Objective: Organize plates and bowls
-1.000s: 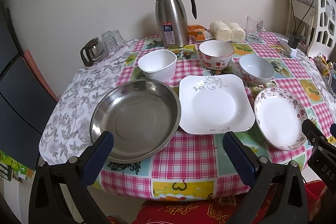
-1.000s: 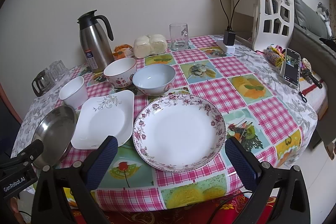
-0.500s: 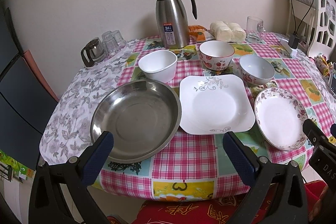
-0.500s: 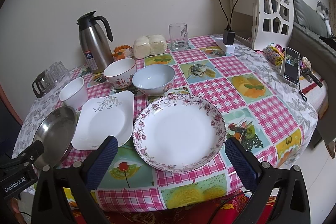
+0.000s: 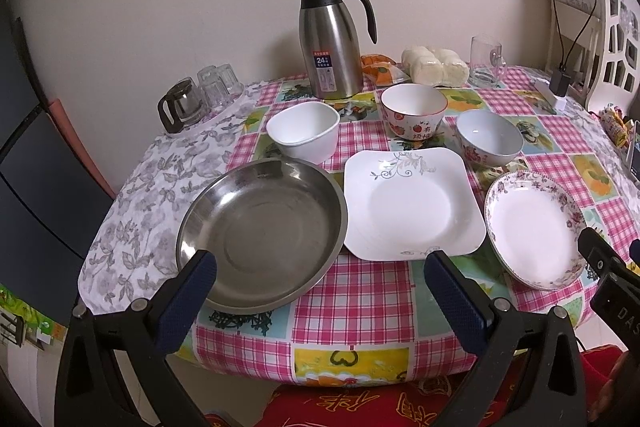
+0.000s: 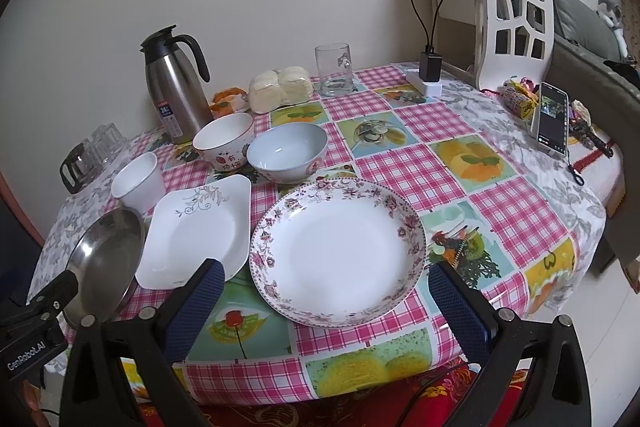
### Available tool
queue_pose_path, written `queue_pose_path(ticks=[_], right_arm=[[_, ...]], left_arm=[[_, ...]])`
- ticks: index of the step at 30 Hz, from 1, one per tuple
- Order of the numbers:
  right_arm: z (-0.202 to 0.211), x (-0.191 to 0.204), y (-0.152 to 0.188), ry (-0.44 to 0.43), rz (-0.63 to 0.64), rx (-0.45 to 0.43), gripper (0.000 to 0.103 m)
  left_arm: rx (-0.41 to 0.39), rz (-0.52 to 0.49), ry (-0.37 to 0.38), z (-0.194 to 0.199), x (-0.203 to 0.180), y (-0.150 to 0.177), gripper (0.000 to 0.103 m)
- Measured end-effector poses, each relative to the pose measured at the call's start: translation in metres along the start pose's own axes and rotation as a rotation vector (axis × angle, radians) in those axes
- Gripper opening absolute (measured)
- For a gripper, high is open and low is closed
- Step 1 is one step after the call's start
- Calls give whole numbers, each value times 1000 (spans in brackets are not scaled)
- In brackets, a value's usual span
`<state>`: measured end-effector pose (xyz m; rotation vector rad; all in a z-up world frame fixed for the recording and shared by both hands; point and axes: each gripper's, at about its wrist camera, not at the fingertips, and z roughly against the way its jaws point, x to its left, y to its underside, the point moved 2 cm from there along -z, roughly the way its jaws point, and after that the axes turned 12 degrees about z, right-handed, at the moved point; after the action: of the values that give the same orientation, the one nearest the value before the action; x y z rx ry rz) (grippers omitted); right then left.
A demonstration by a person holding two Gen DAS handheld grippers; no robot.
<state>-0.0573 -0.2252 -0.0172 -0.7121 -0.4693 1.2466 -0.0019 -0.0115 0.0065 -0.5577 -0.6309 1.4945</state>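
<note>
A steel round pan (image 5: 262, 233) (image 6: 106, 261), a white square plate (image 5: 412, 205) (image 6: 198, 231) and a floral-rimmed round plate (image 5: 534, 229) (image 6: 338, 251) lie in a row along the table's near side. Behind them stand a white square bowl (image 5: 304, 133) (image 6: 138, 181), a red-patterned bowl (image 5: 414, 111) (image 6: 224, 143) and a pale blue bowl (image 5: 490, 139) (image 6: 288, 153). My left gripper (image 5: 320, 267) is open and empty, at the table's near edge in front of the pan and square plate. My right gripper (image 6: 326, 277) is open and empty, over the floral plate's near rim.
A steel thermos jug (image 5: 332, 39), wrapped buns (image 5: 434, 71), a glass mug (image 5: 486, 61) and a glass teapot with tumblers (image 5: 180, 105) stand at the back. A phone (image 6: 554, 121), charger (image 6: 430, 73) and white chair back (image 6: 516, 15) are at the right.
Both grippers have crept very slightly toward the table. Nothing on the table has moved.
</note>
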Motion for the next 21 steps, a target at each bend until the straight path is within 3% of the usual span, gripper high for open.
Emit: queue_pose_path(ticks=[21], right_arm=[[-2, -6, 2, -7, -33, 10, 103]], left_arm=[[-19, -9, -11, 3, -1, -1, 103]])
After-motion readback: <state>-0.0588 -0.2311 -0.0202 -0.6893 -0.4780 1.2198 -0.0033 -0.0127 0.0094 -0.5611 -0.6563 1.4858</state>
